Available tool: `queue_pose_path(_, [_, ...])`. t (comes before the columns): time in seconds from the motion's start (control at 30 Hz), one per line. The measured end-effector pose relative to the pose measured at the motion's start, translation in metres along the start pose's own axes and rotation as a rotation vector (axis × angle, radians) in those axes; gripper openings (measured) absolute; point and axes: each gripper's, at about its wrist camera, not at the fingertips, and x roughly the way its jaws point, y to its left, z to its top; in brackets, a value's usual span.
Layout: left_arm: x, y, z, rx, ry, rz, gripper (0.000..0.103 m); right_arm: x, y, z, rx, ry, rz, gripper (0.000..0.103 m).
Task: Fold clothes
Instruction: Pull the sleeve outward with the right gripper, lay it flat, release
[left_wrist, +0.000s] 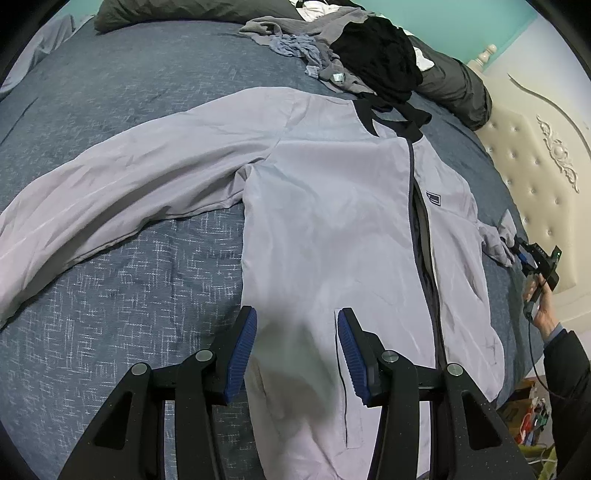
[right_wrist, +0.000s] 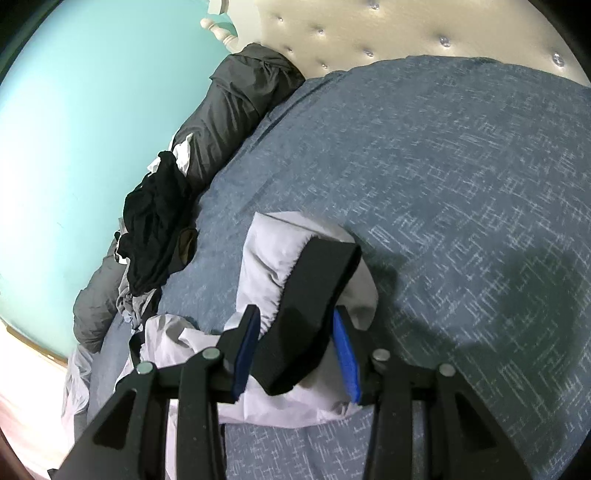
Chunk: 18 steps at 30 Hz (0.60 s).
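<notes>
Grey jacket: we see a pale grey jacket (left_wrist: 325, 206) lying front-up and spread flat on the bed (left_wrist: 122, 295), its dark zip running down the middle and partly undone.
Collar: black, at the far end of the jacket, touching a heap of other clothes.
Left sleeve area: one long sleeve (left_wrist: 110, 192) stretches out flat across the bed to the left side of the left wrist view.
Left hand-held gripper (left_wrist: 297, 354): our left tool hovers over the jacket's lower hem, its blue-padded fingers spread wide with only fabric showing between them; we cannot tell whether the pads touch the cloth.
Right hand-held gripper (right_wrist: 295, 354): our right tool has the other sleeve's black cuff (right_wrist: 314, 306) between its blue pads, with a bunch of grey sleeve fabric gathered around it; the pads sit against the cuff on both sides, pinching it.
Right tool from afar: in the left wrist view it shows at the jacket's right edge, held in a hand (left_wrist: 543, 310), with the crumpled sleeve end at its tip.
Clothes pile (left_wrist: 373, 55): black, grey and blue garments heaped near the far edge of the bed.
Bedding: blue-grey cover with a pale crosshatch pattern; dark grey pillows (right_wrist: 236, 107) lie along the edge.
Headboard (left_wrist: 535, 158): cream, tufted, just beside the bed.
Wall (right_wrist: 92, 122): turquoise.
</notes>
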Motion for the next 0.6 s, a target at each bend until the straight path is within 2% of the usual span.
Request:
queue_pose_path(0.1, [0.001, -0.001, -0.001, 0.003, 0.001, -0.001, 0.05, 0.004, 0.005, 0.0, -0.02, 0.008, 0.001, 0.038])
queue_pose_path(0.17, [0.002, -0.001, -0.001, 0.004, 0.003, -0.001, 0.05, 0.01, 0.009, -0.002, -0.045, 0.03, -0.02, 0.021])
queue_pose_path(0.3, [0.002, 0.0, -0.001, 0.004, 0.002, 0.001, 0.05, 0.011, 0.015, -0.005, -0.088, 0.035, -0.063, 0.009])
queue_pose_path(0.47, [-0.004, -0.002, 0.0, 0.01, -0.007, 0.0, 0.05, -0.012, 0.015, -0.001, -0.124, -0.008, -0.118, 0.007])
queue_pose_path(0.6, [-0.011, -0.008, -0.002, 0.018, -0.019, -0.009, 0.05, -0.053, 0.006, 0.01, -0.157, -0.04, -0.138, 0.007])
